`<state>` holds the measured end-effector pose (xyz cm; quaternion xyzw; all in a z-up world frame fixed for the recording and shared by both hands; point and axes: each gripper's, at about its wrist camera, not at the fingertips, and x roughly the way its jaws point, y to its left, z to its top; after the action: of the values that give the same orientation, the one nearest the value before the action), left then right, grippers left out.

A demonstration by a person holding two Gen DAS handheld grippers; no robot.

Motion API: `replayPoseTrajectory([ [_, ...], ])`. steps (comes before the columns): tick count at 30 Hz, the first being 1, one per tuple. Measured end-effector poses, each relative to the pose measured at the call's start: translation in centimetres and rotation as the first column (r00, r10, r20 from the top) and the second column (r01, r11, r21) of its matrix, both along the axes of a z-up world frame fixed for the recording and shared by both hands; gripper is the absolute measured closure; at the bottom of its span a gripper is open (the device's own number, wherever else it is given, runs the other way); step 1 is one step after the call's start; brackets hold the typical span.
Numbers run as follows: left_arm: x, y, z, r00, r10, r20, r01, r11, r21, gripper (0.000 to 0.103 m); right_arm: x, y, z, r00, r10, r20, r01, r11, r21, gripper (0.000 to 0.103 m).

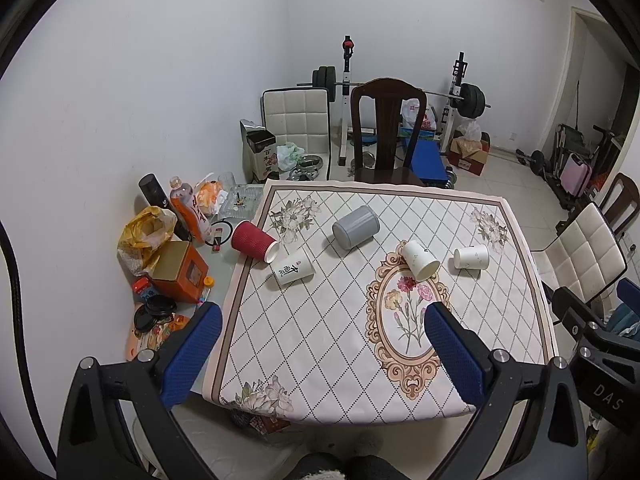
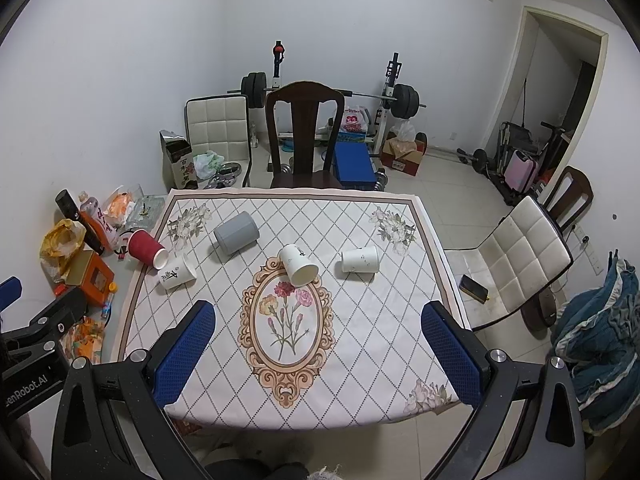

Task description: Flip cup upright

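Several cups lie on their sides on the patterned tablecloth point(image 1: 328, 336). A red ribbed cup point(image 1: 253, 241) lies at the left edge, a white cup with black characters point(image 1: 293, 268) beside it, a grey cup point(image 1: 355, 227) further back. Two plain white cups lie to the right, one point(image 1: 420, 261) near the oval motif, one point(image 1: 472, 257) beyond it. The same cups show in the right wrist view: red point(image 2: 148, 248), lettered point(image 2: 177, 272), grey point(image 2: 236, 233), white point(image 2: 298, 265), white point(image 2: 360, 260). My left gripper point(image 1: 324, 316) and right gripper point(image 2: 318, 314) are open and empty, above the table's near edge.
Bottles, bags and an orange box point(image 1: 180, 266) crowd the table's left strip. A dark wooden chair point(image 1: 386, 132) stands at the far side, a white padded chair point(image 2: 516, 256) with a phone point(image 2: 474, 287) at the right. Weight equipment stands behind.
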<state>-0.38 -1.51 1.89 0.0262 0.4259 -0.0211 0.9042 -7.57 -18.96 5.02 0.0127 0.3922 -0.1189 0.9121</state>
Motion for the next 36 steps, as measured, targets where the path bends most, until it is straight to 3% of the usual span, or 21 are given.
replayPoseTrajectory([
  [10,0.3,-0.9,-2.4,0.998,0.042,-0.041,-0.042,0.999,0.008,0.000,0.8,-1.5,-2.7,0.999,0.032,-0.041,-0.031,0.999,0.033,0.000],
  [14,1.8,-0.9,-5.4,0.993,0.081,-0.081,-0.078,0.996,0.045,0.000,2.9,-2.8,-5.3,0.994,0.043,-0.102,-0.037,0.997,0.061,0.000],
  [19,4.6,-0.1,-10.8,0.978,0.127,-0.167,-0.107,0.986,0.125,0.000,6.3,-3.5,-10.9,0.975,0.063,-0.213,-0.045,0.995,0.087,0.000],
  [25,9.3,1.5,-17.5,0.956,0.118,-0.269,-0.060,0.974,0.217,0.000,12.1,-3.0,-19.9,0.922,0.078,-0.378,-0.030,0.991,0.132,0.000],
  [29,13.1,2.6,-21.6,0.941,0.081,-0.328,0.012,0.962,0.272,0.000,16.4,-2.3,-26.3,0.869,0.071,-0.490,-0.005,0.991,0.134,0.000],
  [36,19.3,4.9,-27.6,0.907,0.014,-0.422,0.135,0.937,0.321,0.000,22.5,0.7,-33.8,0.783,0.072,-0.618,-0.002,0.994,0.113,0.000],
])
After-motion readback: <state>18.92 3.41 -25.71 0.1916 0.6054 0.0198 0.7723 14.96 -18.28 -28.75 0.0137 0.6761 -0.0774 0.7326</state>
